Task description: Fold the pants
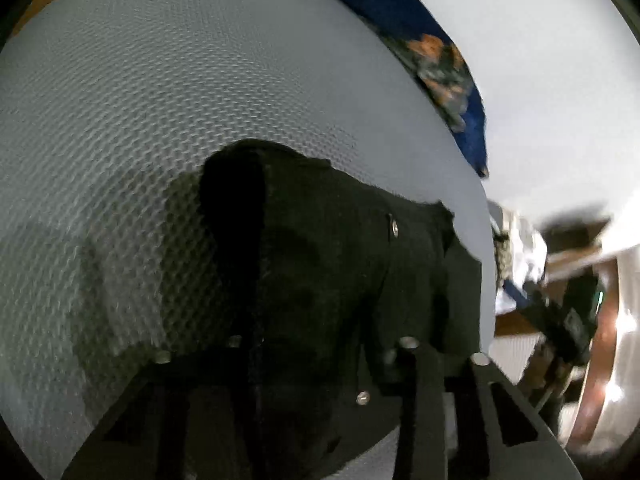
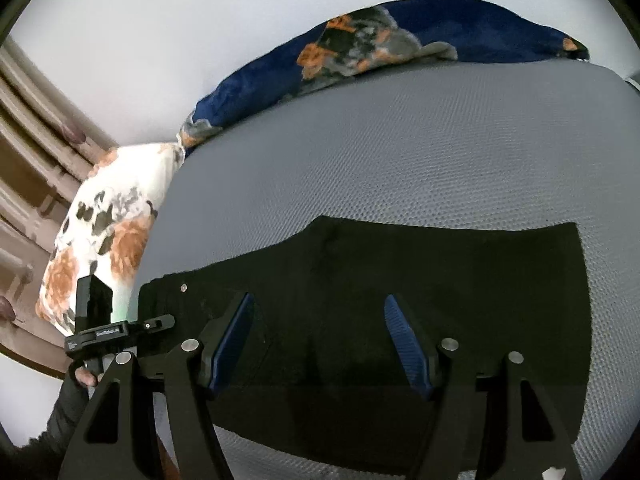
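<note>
The black pants [image 2: 400, 292] lie folded flat on the grey mesh mattress [image 2: 400, 152], waistband with a metal rivet at the left. My right gripper [image 2: 320, 336] is open just above the pants, blue pads [image 2: 232, 340] spread apart, holding nothing. In the left wrist view the pants [image 1: 320, 280] fill the lower middle, bunched and lifted off the mattress [image 1: 140, 120]. My left gripper [image 1: 332, 380] is mostly hidden by the dark cloth and looks shut on the pants' waist end. The left gripper's body [image 2: 100, 328] also shows at the pants' left edge in the right wrist view.
A dark blue floral blanket [image 2: 400, 40] lies along the mattress's far edge by the white wall [image 2: 160, 20]. A white floral pillow [image 2: 108, 232] sits at the left corner. Wooden furniture [image 2: 24, 160] stands beyond it. The mattress edge [image 1: 486, 280] drops off to the right of the left gripper.
</note>
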Motion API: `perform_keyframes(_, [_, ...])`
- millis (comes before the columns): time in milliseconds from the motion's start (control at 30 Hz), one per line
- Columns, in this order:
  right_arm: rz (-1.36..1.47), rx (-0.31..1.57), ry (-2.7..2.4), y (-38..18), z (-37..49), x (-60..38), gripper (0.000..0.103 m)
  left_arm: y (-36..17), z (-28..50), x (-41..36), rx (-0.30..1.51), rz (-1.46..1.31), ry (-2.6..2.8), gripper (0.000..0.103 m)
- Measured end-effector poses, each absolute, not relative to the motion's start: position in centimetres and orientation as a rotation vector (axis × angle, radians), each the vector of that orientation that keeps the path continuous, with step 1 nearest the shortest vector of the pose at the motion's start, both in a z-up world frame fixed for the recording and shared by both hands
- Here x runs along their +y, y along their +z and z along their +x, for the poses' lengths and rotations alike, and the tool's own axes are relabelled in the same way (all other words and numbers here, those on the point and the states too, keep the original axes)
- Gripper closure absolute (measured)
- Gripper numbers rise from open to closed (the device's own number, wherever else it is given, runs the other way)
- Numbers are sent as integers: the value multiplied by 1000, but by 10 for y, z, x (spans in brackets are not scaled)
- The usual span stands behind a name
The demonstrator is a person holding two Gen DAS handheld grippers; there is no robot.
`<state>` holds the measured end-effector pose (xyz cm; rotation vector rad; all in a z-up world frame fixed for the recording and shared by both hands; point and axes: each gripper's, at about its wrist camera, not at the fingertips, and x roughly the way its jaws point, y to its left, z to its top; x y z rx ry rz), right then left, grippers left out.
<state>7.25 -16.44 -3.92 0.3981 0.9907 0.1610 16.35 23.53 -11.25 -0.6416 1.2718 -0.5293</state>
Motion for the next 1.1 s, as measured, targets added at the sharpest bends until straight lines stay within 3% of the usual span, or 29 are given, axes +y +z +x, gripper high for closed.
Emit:
perform_keyframes(133, [418,963,145,-35,60,-183,37,-89,154,222,1245,-654,-472,79])
perform_keyframes(467, [514,883,98,-24,25,-248,37,-28,137,159,1212,-834,-395,81])
perform_keyframes(633, [507,835,33,-18,5,-279,37,0,136,100,1192,-778,-428,81])
perform_keyframes(1100, [601,718,-94,-31,-37,-352,37,-22,134,-61,1240,-567,-533,80])
